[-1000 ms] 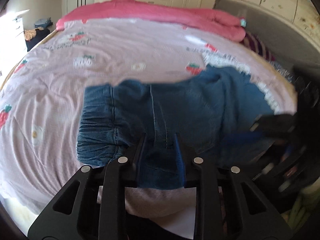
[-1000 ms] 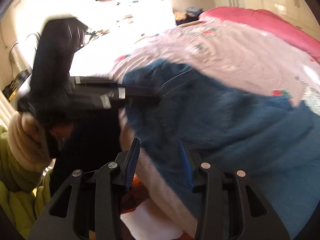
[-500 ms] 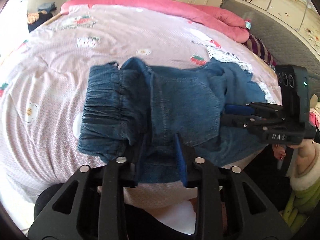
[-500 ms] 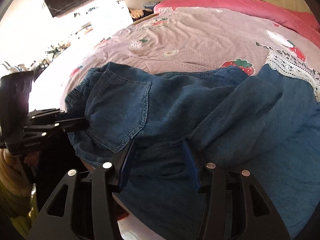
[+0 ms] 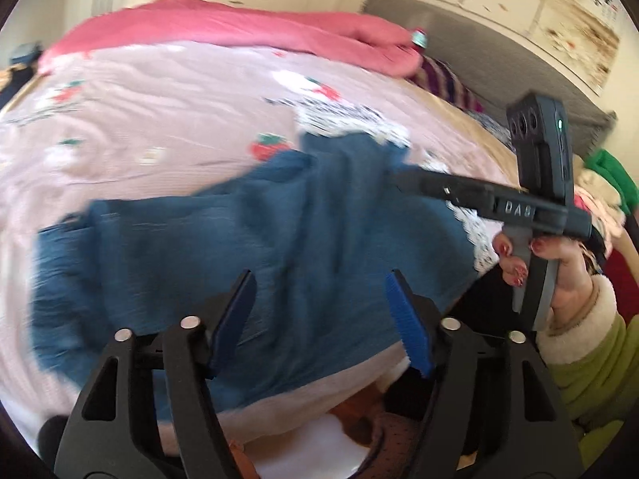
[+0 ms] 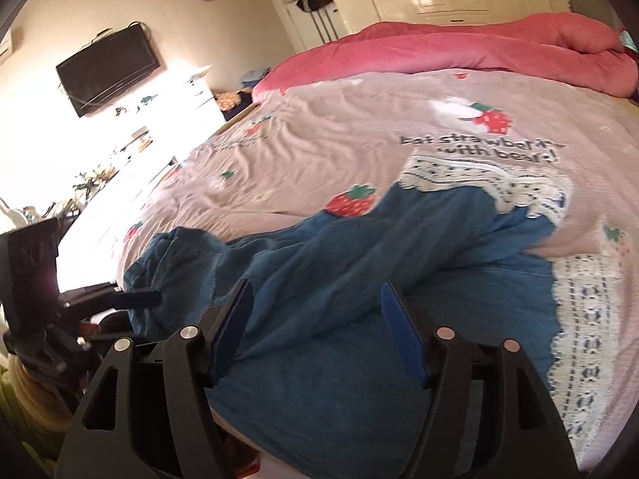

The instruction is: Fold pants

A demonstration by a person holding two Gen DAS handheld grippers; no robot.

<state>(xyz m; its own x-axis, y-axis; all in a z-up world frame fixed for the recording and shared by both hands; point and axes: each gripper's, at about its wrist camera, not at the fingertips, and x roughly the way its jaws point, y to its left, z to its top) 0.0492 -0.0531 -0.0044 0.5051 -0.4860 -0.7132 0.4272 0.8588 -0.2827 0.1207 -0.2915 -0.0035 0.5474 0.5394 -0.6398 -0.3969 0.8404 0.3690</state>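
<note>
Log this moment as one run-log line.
task: fold pants | left gripper: open, jaws just opening, off cloth | right gripper: open, jaws just opening | pants: rumpled on bed

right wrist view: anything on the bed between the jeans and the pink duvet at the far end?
Nothing lies there. Between the jeans and the pink duvet is only bare strawberry-print bedsheet; the right wrist view shows it best.
</note>
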